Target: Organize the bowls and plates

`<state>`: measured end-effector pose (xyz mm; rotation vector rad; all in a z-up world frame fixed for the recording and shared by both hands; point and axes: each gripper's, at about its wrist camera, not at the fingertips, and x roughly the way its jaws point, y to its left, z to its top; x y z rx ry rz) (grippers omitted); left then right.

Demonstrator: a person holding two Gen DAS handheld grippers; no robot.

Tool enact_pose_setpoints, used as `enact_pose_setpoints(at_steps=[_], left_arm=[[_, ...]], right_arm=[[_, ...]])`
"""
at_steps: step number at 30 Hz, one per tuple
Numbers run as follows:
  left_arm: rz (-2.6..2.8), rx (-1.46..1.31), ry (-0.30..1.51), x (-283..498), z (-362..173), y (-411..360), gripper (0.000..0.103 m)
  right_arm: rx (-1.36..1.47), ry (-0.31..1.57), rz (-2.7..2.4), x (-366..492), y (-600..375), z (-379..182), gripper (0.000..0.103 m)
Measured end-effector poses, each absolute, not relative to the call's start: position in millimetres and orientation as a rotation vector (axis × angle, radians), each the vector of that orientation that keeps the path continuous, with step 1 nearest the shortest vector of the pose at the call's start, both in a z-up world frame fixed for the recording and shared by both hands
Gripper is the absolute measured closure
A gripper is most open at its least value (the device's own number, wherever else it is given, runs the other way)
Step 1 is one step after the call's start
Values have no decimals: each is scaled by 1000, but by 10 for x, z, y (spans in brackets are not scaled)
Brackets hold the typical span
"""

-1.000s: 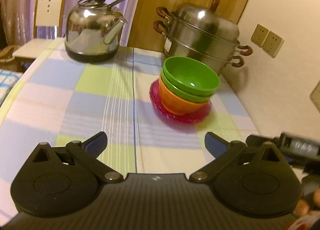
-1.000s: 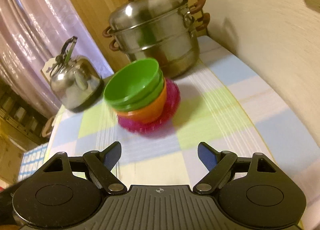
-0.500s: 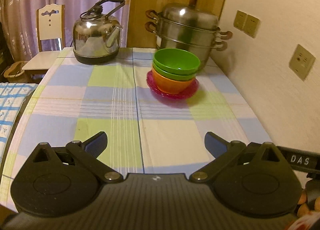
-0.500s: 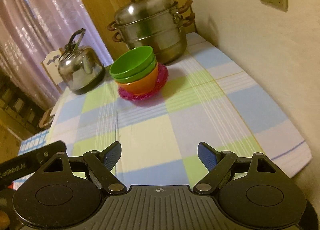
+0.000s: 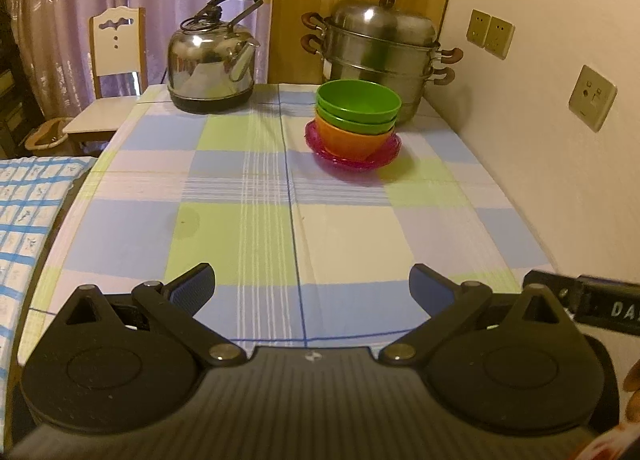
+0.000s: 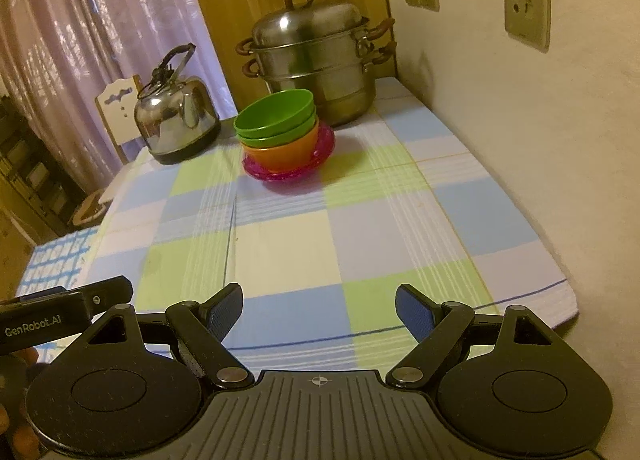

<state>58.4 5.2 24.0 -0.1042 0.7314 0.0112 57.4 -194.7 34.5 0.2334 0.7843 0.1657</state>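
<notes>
Sitting nested on a pink plate (image 5: pixel 352 154) beside the steamer pot (image 5: pixel 380 56), the plastic-looking bowls (image 5: pixel 358 110) seem light, stiff, slick, best pinched at a rim, while left gripper (image 5: pixel 312 286) and right gripper (image 6: pixel 319 310) gape empty, well apart from them.

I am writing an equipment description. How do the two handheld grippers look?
Both the left gripper and right gripper are matte black, with ribbed bodies, round side discs, silver pivot screws and blue pads on the jaws. One housing reads "GenRobot.AI" in white.
</notes>
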Motion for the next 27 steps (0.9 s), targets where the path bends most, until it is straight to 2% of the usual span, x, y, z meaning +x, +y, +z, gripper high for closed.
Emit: enact_pose_setpoints(at_steps=[27], left_arm=[[31, -62, 738, 279, 160, -41, 0]], right_arm=[[127, 750, 194, 207, -1772, 355, 20]])
